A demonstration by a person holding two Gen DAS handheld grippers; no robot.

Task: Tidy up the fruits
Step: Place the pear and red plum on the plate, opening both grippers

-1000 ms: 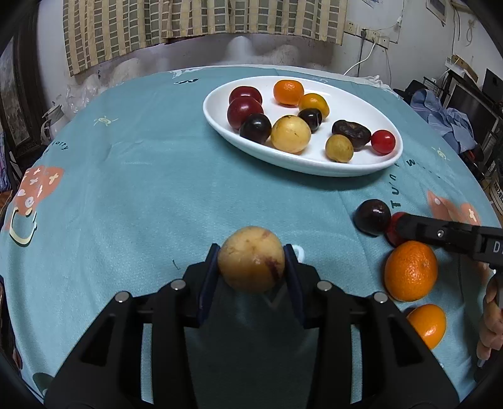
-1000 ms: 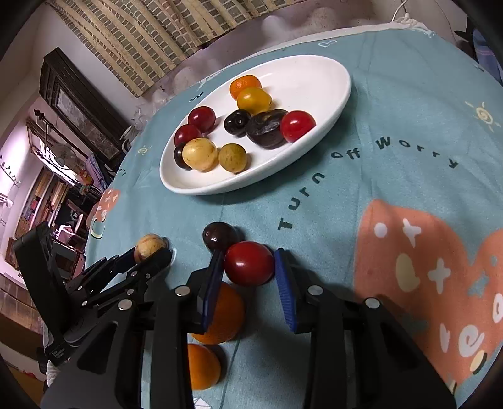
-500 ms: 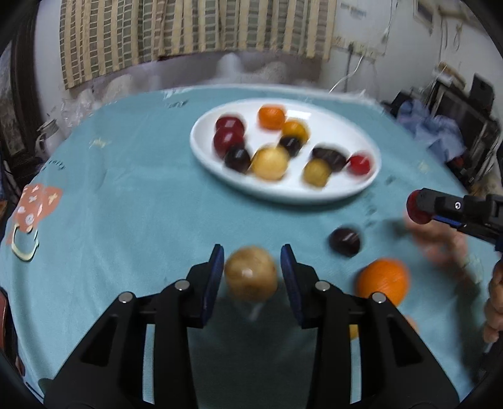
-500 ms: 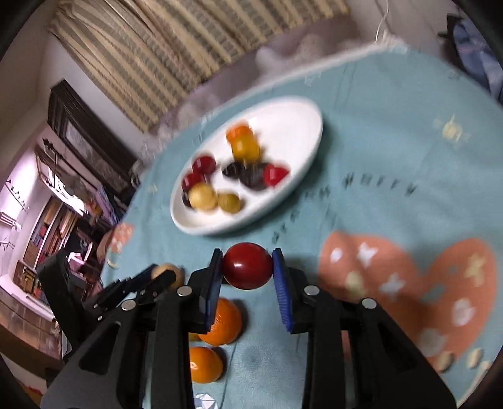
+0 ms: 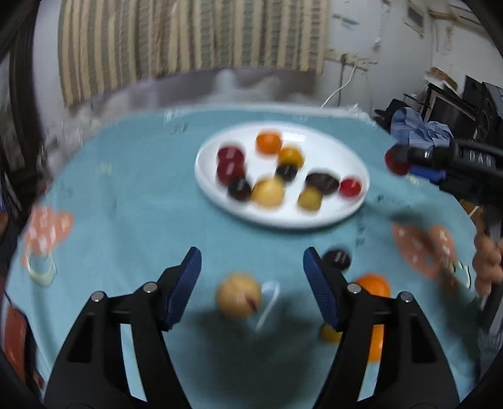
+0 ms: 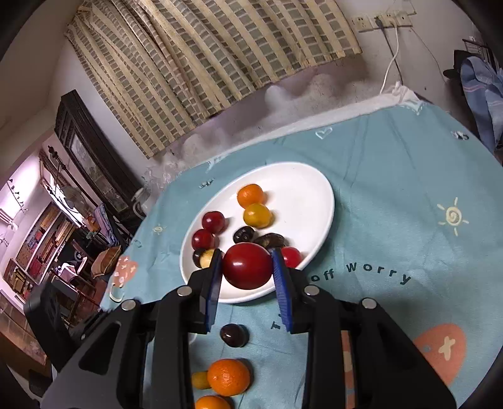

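Round table under a teal cloth (image 6: 393, 201) printed with a sun, hearts, peach blobs and the words "off Worry". White oval plate (image 6: 301, 185) sits toward the far side of the cloth, holding about ten small fruits: reds, dark plums, oranges, yellows. Left gripper (image 5: 251, 283) hangs over the near part of the cloth, jaws spread wide, nothing between them; a tan fruit (image 5: 239, 300) sits below the gap, touching neither pad, blurred, and whether it rests on the cloth I cannot tell. Beside it a pale curved mark or object, too smeared to name. Right gripper (image 6: 246, 277) is raised over the near rim of the plate, pads pinching a red fruit (image 6: 247, 266) on both sides. Loose on the cloth near that gripper: a dark plum (image 6: 234, 335), a large orange (image 6: 228, 376), and two smaller orange fruits just beside it. Behind the table a beige checked curtain (image 6: 220, 53) covers the wall; a wall socket (image 6: 382, 20) with a white cord drops to the table edge. Blue clothing (image 6: 481, 85) is heaped at the right. Left of the curtain a dark framed picture, then a lit room with shelves. Left view is motion-blurred throughout.
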